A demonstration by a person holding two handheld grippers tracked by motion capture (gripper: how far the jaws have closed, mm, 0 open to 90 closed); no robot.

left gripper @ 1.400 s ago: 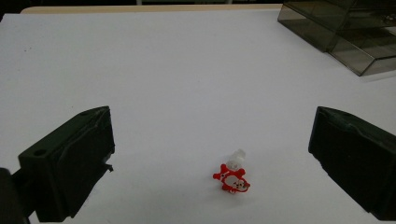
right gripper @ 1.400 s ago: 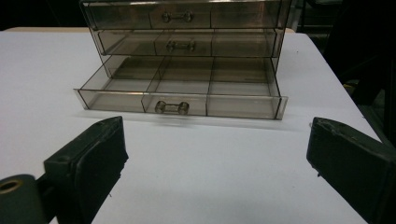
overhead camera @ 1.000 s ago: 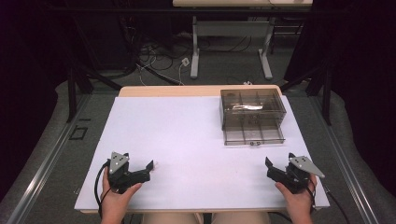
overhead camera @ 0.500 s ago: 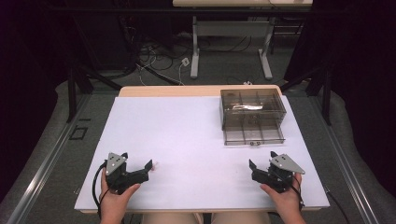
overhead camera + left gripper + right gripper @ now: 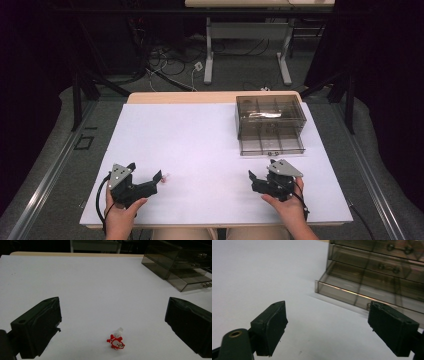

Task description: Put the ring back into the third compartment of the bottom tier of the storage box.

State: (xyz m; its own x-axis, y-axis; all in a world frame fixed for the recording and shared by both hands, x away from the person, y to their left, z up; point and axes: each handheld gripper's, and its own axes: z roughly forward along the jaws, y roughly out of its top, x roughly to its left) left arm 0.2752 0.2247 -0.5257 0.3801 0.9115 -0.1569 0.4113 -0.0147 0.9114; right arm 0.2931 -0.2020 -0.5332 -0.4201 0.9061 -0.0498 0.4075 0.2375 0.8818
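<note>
— Both sets of jaws are spread wide on my screens, with nothing between them. My left gripper sits low over the near left part of the white table, held in a hand. From its own camera I see the two black pads far apart and a small red toy lying on the table between them, a little ahead of the tips and touching neither.

— What sort of toy is it?

— Tiny, red and white, with a pale stub at its far end. I can't make out more than that. From the high camera it is only a pinkish speck just beside the left gripper's forward tip.

— And your right side?

— My right gripper is near the front edge on the right, held by the other hand, with its grey plate on top. It points toward the middle of the table. Its camera shows bare white surface between the open pads.

— Anything else on the table?

— A smoky clear drawer box at the far right. Its bottom drawer is pulled out toward me, and the right gripper is just in front of it. In the right gripper view the drawer's front wall runs across beyond the pads, with small knobs on the closed drawers above. The toy is well apart from the box.
</note>
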